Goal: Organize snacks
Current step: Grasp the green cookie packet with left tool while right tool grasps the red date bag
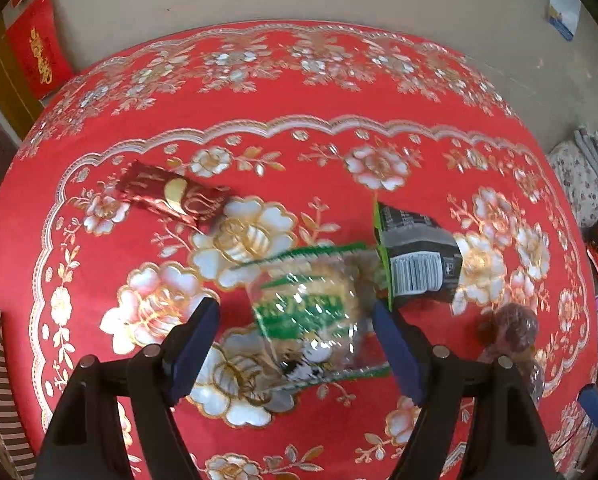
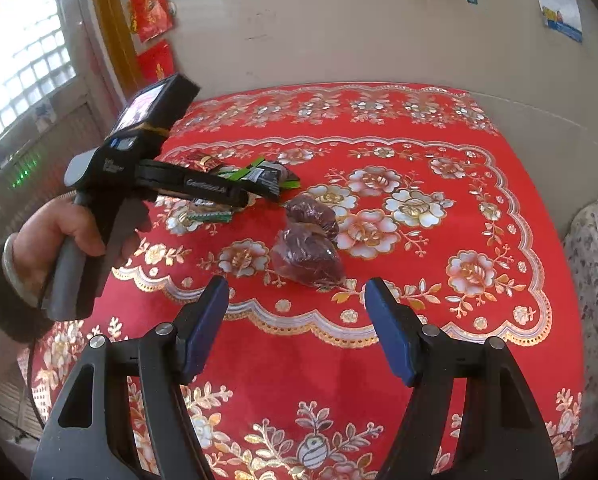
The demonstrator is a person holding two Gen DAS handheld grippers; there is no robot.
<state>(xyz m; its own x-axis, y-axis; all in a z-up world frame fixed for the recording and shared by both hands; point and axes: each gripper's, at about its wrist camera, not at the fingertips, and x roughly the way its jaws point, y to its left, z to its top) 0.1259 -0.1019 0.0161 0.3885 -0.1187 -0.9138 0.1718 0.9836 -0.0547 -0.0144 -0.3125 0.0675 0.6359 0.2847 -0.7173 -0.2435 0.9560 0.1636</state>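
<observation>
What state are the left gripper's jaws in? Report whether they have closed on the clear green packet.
Open. The left gripper straddles the clear green packet, but a strip of tablecloth shows between the left pad and the packet; right-side contact is unclear.

The tablecloth (image 1: pixel 299 80) is bright red with white and gold flowers and a scalloped silver border. On it lie a clear green-printed packet (image 1: pixel 311 312), a black and green packet (image 1: pixel 419 264), a dark red and gold wrapper (image 1: pixel 171 196), and two clear bags of dark maroon sweets (image 2: pixel 307 252).

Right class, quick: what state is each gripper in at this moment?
Left gripper: open, empty, jaws either side of the green-and-clear snack packet.
Right gripper: open, empty, above the tablecloth.
</observation>
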